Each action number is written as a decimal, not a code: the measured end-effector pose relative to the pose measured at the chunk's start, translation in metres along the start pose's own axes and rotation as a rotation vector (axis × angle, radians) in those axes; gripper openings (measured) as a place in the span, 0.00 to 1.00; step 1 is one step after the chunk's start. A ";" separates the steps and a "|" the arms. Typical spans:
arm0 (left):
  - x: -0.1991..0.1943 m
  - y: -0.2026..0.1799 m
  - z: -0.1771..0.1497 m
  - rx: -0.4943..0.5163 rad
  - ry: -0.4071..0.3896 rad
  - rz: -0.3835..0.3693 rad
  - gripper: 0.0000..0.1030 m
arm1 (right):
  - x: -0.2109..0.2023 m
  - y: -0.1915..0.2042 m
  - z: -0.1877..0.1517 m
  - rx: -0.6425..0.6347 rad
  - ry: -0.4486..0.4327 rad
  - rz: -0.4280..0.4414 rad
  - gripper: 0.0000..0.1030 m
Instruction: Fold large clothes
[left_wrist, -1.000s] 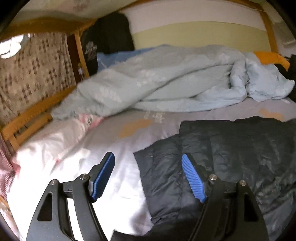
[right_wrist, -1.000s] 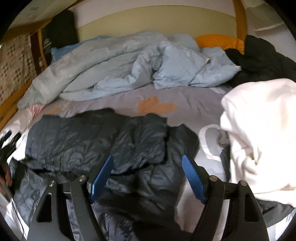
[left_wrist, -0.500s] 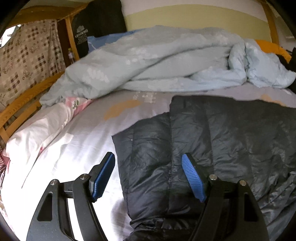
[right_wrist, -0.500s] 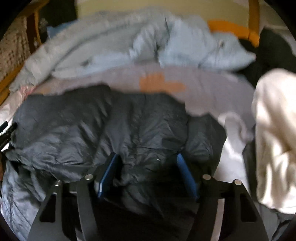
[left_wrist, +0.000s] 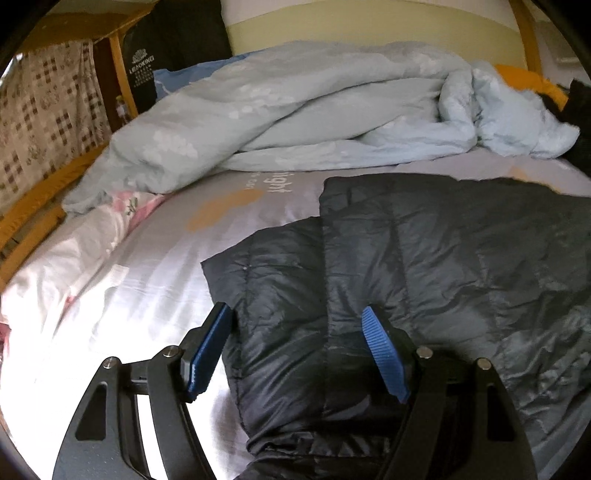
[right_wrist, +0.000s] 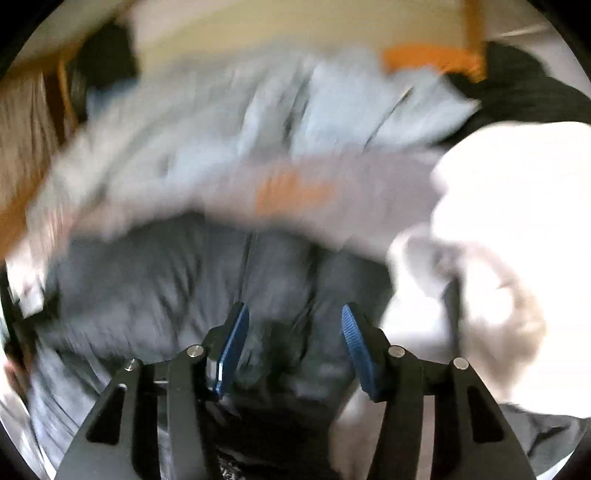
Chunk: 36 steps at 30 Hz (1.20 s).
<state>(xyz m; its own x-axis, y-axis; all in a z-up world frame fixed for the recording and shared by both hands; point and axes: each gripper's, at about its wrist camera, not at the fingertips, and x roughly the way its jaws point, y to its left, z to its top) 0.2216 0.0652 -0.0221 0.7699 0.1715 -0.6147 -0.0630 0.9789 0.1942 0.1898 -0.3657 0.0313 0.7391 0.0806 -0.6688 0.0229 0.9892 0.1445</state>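
Left wrist view, from 9 o'clock across: checked curtain (left_wrist: 44, 122) and wooden bed rail (left_wrist: 33, 221) at 9–10 o'clock, white floral bedding (left_wrist: 74, 266) at 8 o'clock, crumpled light blue duvet (left_wrist: 295, 110) at 12 o'clock, orange pillow (left_wrist: 532, 79) at 1–2 o'clock. Dark quilted puffer jacket (left_wrist: 424, 266) lies flat on the grey bedsheet (left_wrist: 229, 206), filling centre through 3–5 o'clock. Left gripper (left_wrist: 297, 343) at 6 o'clock, jaws wide apart over the jacket's left edge; left pad over bare sheet just beside the hem, right pad above jacket fabric; not pinching anything.

Right wrist view, heavily blurred: jacket (right_wrist: 166, 288) from 8 o'clock to centre, white garment (right_wrist: 517, 229) at 3 o'clock. Right gripper (right_wrist: 293, 347) at 6 o'clock, jaws closing with jacket fabric between them; contact of pads can't be told through the blur.
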 end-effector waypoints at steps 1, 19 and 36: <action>0.001 0.001 0.000 -0.006 0.006 -0.008 0.71 | -0.008 -0.005 0.005 0.024 -0.017 0.018 0.54; 0.043 0.055 -0.011 -0.343 0.191 -0.153 0.72 | 0.055 -0.008 -0.018 0.141 0.198 0.106 0.33; -0.169 0.039 -0.082 -0.216 -0.123 -0.279 0.69 | -0.115 0.036 -0.102 -0.019 -0.015 0.017 0.39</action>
<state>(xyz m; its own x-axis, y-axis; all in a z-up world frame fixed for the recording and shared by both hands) 0.0372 0.0838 0.0263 0.8460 -0.1066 -0.5224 0.0373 0.9892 -0.1414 0.0369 -0.3268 0.0386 0.7493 0.0959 -0.6552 -0.0023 0.9898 0.1423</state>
